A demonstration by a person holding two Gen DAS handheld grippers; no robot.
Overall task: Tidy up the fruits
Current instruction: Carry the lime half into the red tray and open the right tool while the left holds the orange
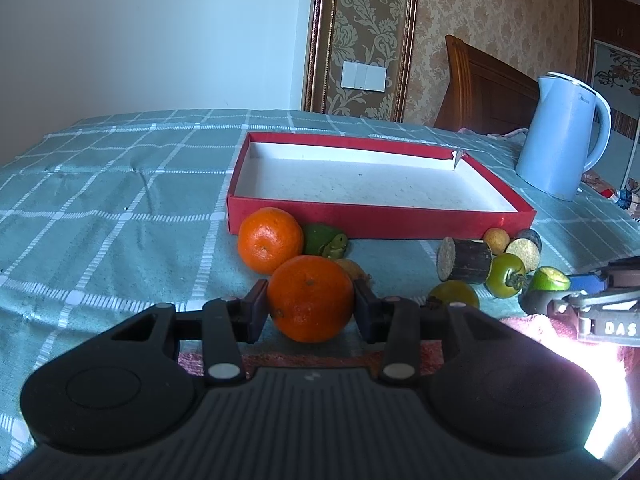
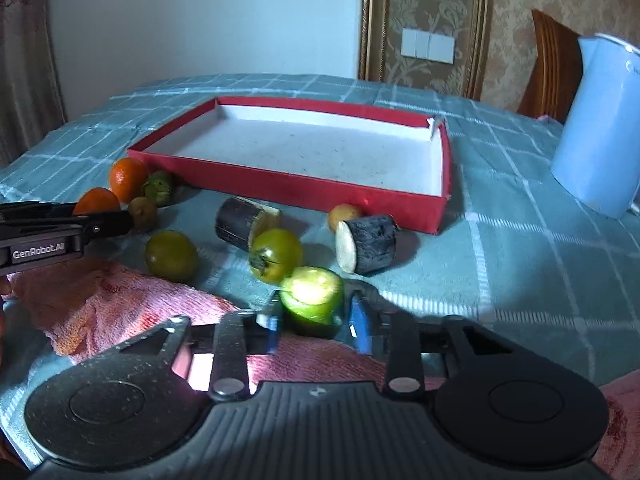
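You are gripping an orange point(image 1: 310, 298) in the left gripper point(image 1: 310, 300), its pads pressing both flanks, while the right gripper point(image 2: 314, 314) is closing on the cut green fruit point(image 2: 313, 298), blue pads touching its sides at the edge of the pink towel point(image 2: 120, 304). The red tray point(image 2: 304, 186) is sitting empty at twelve o'clock, with the second orange point(image 1: 270, 240), green tomatoes point(image 2: 276, 255) and dark cane pieces point(image 2: 370, 244) lying loose before its near wall. Judgement: lift each load clear of that wall before carrying toward twelve, and keep the squeeze on the soft green fruit gentle, since it is looking likely to slip or bruise.
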